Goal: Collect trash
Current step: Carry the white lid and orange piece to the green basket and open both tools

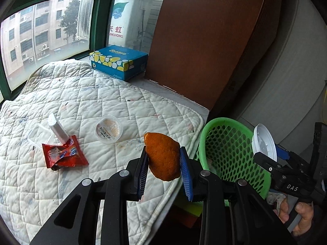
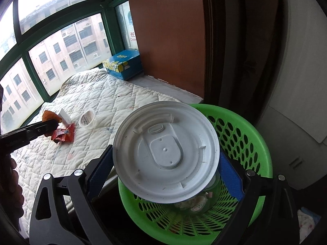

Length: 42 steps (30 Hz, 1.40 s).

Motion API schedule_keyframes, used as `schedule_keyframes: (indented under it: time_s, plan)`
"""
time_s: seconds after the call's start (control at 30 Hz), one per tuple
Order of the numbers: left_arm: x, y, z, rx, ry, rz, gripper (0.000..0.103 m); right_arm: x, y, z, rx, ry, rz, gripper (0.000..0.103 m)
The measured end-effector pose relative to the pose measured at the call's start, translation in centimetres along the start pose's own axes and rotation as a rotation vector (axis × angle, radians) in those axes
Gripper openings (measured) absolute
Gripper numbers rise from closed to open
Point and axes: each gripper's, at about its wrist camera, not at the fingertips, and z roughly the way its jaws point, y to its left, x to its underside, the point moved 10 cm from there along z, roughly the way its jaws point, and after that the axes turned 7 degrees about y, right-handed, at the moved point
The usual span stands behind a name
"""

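Orange, pitted peel [image 1: 162, 155] clamped in left gripper [image 1: 163, 159]; right gripper [image 2: 166, 159] pinches round white plastic lid [image 2: 166, 154] above perforated green basket [image 2: 245, 126]. "DAS" marks its body; blue "Dabara" tissue box [image 1: 119, 61] beyond.

Quilted mat [image 1: 114, 94], wrapper [image 1: 64, 155], perhaps sauce cup [image 1: 108, 129]

L gripper [image 1: 163, 157]: clamped on orange peel [image 1: 162, 156], over quilt [image 1: 85, 94] edge
R gripper [image 1: 265, 153]: to its right, gripping white lid [image 1: 263, 140]
Basket [image 1: 226, 149]: green, right of L fingers, beside quilt
Left of tool: red wrapper [image 1: 63, 154], white tube [image 1: 57, 127], clear tub [image 1: 38, 135]
Ahead-left: sealed cup [image 1: 108, 129]
Far ahead: blue tissue box [image 1: 118, 61] by window
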Motion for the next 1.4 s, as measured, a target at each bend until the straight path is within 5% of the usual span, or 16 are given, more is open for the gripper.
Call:
schedule_keyframes:
  time_s: [1.4]
  plan:
    - [-0.3, -11.9, 5.4, 0.11, 0.103, 0.164, 0.03, 1.3, -9.2, -3.4, 0.081, -0.058, 0.159, 0.097]
